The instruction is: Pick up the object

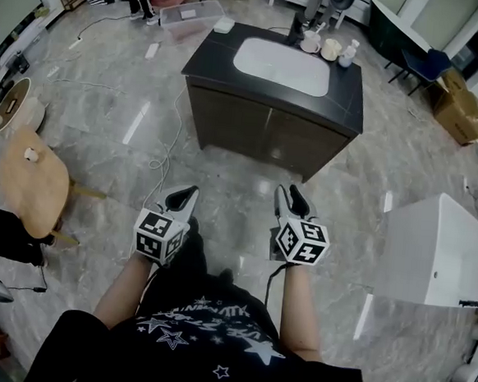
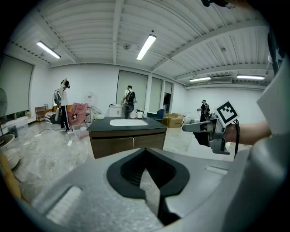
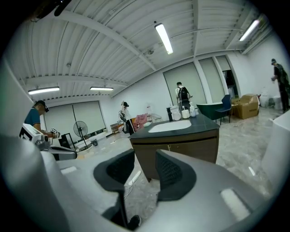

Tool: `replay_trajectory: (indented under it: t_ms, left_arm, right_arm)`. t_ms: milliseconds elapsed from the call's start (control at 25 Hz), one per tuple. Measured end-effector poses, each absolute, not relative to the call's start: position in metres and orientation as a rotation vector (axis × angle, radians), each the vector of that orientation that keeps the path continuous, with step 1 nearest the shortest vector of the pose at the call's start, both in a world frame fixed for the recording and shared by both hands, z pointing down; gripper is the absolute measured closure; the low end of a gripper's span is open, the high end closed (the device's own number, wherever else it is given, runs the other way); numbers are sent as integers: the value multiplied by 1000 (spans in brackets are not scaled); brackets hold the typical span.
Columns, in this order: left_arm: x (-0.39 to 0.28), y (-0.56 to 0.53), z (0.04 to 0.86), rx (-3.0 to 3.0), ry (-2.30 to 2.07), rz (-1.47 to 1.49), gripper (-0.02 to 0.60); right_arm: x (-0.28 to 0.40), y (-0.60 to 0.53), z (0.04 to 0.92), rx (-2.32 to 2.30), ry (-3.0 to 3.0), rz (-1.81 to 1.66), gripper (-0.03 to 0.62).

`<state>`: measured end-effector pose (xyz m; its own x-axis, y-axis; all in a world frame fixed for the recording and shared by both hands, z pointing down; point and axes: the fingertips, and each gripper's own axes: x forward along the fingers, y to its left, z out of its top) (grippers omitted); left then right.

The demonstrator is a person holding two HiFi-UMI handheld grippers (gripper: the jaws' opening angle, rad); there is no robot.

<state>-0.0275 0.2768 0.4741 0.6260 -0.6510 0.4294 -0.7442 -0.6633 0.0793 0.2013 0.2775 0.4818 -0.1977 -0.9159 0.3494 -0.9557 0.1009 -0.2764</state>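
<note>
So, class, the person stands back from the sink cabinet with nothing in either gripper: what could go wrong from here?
A white cable trails in front of the sink cabinet; stepping forward could snag it. The cups and bottle stand crowded at its back corner, so reaching for one may topple another. The left gripper is shut and would likely push an object unless opened first.

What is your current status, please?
Left gripper shut, empty. Right gripper open, empty. No object picked up. Dark wooden cabinet with white sink ahead.
</note>
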Motion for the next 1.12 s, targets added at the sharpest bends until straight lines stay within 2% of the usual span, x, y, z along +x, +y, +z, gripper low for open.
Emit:
replay_trajectory:
  t_ms: [560,840,1120]
  left_arm:
    - [-97,78,469,2643,-1096,486,572]
    - [-138,20,476,2638,-1055,485,572]
    - [-142,-15,482,2652,-1029,498,572]
  right_arm:
    - [135,93,483,1999,-2202,731,437]
    - [99,36,476,2030,-2167,702,439]
    - [98,7,482,2045,-2140,721,438]
